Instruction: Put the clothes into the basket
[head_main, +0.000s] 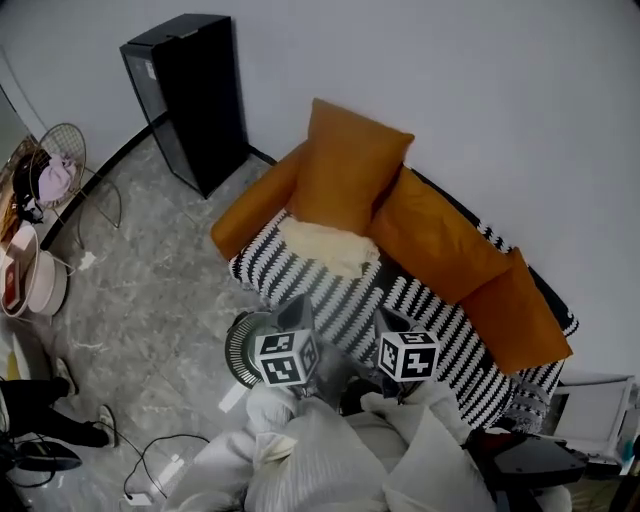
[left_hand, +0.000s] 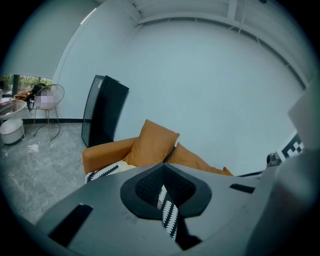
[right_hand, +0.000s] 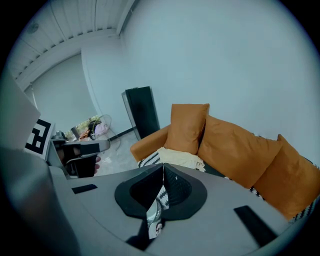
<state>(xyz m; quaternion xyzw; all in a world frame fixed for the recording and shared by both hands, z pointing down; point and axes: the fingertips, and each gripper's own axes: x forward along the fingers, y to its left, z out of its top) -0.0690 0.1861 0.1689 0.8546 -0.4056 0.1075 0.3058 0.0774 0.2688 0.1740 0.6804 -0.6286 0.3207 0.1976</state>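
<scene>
Where the striped sofa (head_main: 440, 325) meets its orange cushions (head_main: 350, 165), the cloth (head_main: 325, 246) lies crumpled on the seat's left end. It is cream, fluffy and ragged at the edges. Both grippers hang near the seat's front edge, apart from the cloth. The left gripper (left_hand: 164, 166) has its jaws together with nothing between them, and the right gripper (right_hand: 163, 169) is likewise closed and empty. Only the head view shows the basket (head_main: 238, 348), round and dark, on the floor beside the sofa and partly behind the left gripper. Only the right gripper view shows a hand (right_hand: 96, 161) on the left gripper.

Basket (head_main: 236, 350) partly hidden behind left tool (head_main: 295, 310).
</scene>
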